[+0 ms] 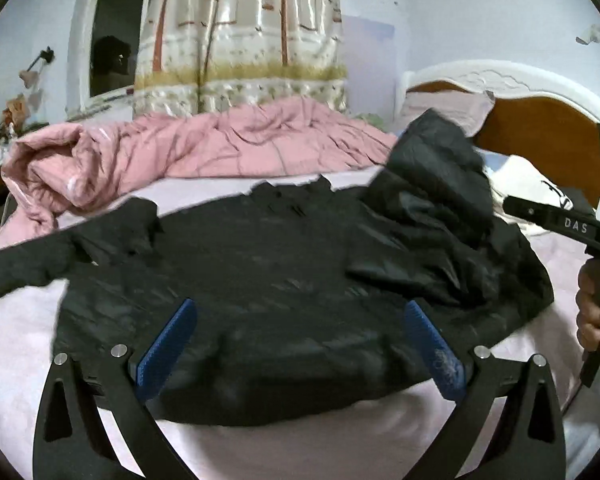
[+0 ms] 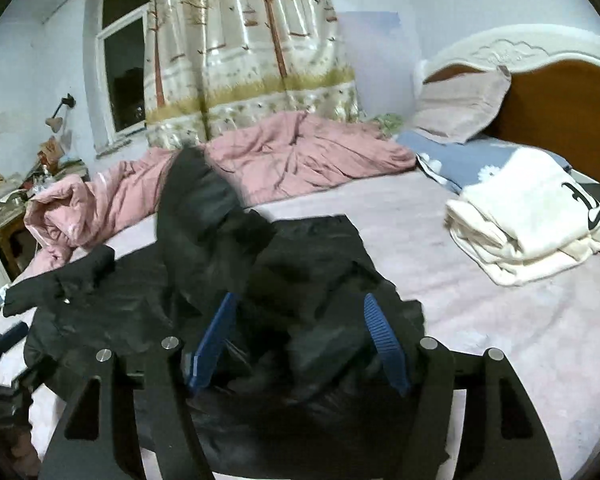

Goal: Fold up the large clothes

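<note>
A large black jacket [image 1: 260, 280] lies spread on the bed, its left sleeve stretched out to the left. Its right sleeve [image 1: 432, 184] is up in the air, blurred, over the jacket's right side. My left gripper [image 1: 300, 320] is open and empty, low over the jacket's lower part. My right gripper [image 2: 300, 320] is open over the jacket [image 2: 320, 264], with the raised sleeve [image 2: 196, 208] ahead and left of it; nothing sits between its fingers. The right gripper's body shows at the right edge of the left wrist view [image 1: 560, 224].
A crumpled pink quilt [image 1: 204, 148] lies along the bed's far side. A folded white garment [image 2: 528, 220] sits on the bed at the right, near a pillow [image 2: 460, 104] and the wooden headboard [image 2: 560, 108]. A cluttered side table [image 2: 12, 196] stands at the left.
</note>
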`<state>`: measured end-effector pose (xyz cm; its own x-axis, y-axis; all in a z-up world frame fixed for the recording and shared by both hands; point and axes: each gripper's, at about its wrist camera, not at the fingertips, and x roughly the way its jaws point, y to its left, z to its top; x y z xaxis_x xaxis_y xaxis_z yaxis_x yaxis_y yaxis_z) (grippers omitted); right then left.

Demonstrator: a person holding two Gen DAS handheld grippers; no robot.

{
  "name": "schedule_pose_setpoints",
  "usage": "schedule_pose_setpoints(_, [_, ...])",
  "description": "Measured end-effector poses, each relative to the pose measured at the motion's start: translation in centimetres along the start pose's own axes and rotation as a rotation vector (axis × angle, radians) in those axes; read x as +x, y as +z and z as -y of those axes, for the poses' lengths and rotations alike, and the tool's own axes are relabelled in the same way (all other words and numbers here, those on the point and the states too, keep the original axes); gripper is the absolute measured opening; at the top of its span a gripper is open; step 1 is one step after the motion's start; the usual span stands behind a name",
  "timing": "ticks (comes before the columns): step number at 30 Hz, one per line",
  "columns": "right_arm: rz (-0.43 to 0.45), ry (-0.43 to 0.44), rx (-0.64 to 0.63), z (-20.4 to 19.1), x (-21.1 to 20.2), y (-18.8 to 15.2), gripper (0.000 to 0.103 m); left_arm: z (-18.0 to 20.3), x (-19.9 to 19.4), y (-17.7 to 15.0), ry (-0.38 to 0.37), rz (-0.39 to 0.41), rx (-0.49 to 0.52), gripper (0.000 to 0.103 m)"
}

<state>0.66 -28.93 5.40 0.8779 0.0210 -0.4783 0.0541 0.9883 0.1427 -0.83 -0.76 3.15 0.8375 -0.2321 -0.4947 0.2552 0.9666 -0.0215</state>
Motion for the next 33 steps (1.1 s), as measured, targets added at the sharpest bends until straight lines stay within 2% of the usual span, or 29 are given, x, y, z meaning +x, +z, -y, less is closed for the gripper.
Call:
schedule_pose_setpoints(5, [0.005, -0.042, -0.011, 0.3, 0.0, 0.1, 0.07, 1.2, -0.2, -0.1, -0.004, 0.031, 0.038, 0.103])
schedule_pose_setpoints(10, [0.003, -0.04, 0.024, 1.0, 0.1, 0.5, 0.07, 2.1, -0.3, 0.1, -0.038, 0.044, 0.045, 0.103])
schedule_pose_setpoints(13, [-0.002, -0.044, 0.016, 1.1, 0.1, 0.5, 0.07, 2.9, 0.2, 0.9, -0.027, 0.056, 0.055, 0.103])
schedule_pose_setpoints(15, [-0.025, -0.022, 0.005, 1.1, 0.6, 0.3, 0.07, 3.3, 0.9, 1.5, -0.044, 0.052, 0.055, 0.103])
schedule_pose_setpoints(17, [-0.086, 0.048, -0.001, 0.9, 1.8, 0.0, 0.07, 3.4, 1.2, 2.1, -0.071, 0.053, 0.037, 0.103])
schedule_pose_setpoints(19, [-0.151, 0.094, 0.019, 0.6, 3.4, -0.6, 0.063, 3.3, 1.2, 2.5, -0.077, 0.058, 0.023, 0.103])
schedule_pose_setpoints(21, [-0.226, 0.129, 0.036, 0.2, 5.0, -1.4, 0.042, 3.0, 1.3, 3.2, -0.057, 0.06, 0.018, 0.103])
schedule_pose_setpoints(23, [-0.296, 0.14, 0.052, -0.1, 6.2, -2.2, 0.037, 2.8, 1.7, 4.2, -0.049, 0.045, 0.01, 0.103])
schedule_pose_setpoints(26, [-0.353, 0.156, 0.094, 0.0, 6.8, -3.1, 0.036, 4.2, 3.3, 6.7, -0.081, -0.018, 0.045, 0.103])
schedule_pose_setpoints(28, [-0.323, 0.153, 0.17, 1.1, 6.2, -2.9, 0.035, 6.1, 4.1, 8.2, -0.101, -0.027, 0.085, 0.103])
schedule_pose_setpoints(29, [-0.283, 0.124, 0.223, 2.1, 5.4, -2.5, 0.036, 7.4, 4.6, 9.0, -0.11, -0.036, 0.105, 0.103])
schedule_pose_setpoints(30, [-0.212, 0.049, 0.268, 3.3, 4.2, -1.9, 0.036, 8.5, 5.3, 9.8, -0.113, -0.052, 0.117, 0.103])
schedule_pose_setpoints(32, [-0.07, -0.112, 0.28, 5.2, 1.8, -0.7, 0.036, 10.8, 7.0, 11.0, -0.138, -0.116, 0.142, 0.103])
schedule_pose_setpoints(33, [-0.031, -0.152, 0.276, 5.9, 1.1, -0.3, 0.036, 12.1, 8.3, 11.8, -0.149, -0.158, 0.164, 0.103])
